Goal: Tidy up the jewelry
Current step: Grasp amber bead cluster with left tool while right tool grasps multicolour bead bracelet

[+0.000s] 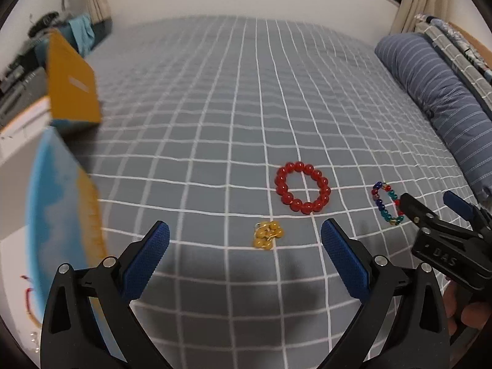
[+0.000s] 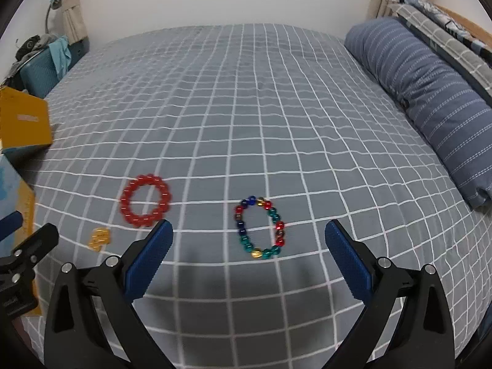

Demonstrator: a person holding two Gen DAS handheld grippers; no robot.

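Note:
Three bead bracelets lie on the grey checked bedsheet [image 1: 215,123]. A bunched yellow bracelet [image 1: 267,235] lies just ahead of my open, empty left gripper [image 1: 245,240]. A red bracelet [image 1: 303,187] lies flat beyond it to the right. A multicoloured bracelet [image 2: 260,228] lies flat between the fingers of my open, empty right gripper [image 2: 249,240]. It also shows in the left wrist view [image 1: 386,203], partly behind the right gripper [image 1: 430,203]. The red bracelet [image 2: 145,200] and yellow bracelet [image 2: 99,238] show left in the right wrist view.
An open blue and yellow box [image 1: 61,209] stands at the left, its yellow lid [image 1: 72,83] raised. A striped blue pillow [image 2: 430,98] and folded bedding [image 2: 446,30] lie along the right. A blue case [image 2: 46,67] with clothes sits at the far left.

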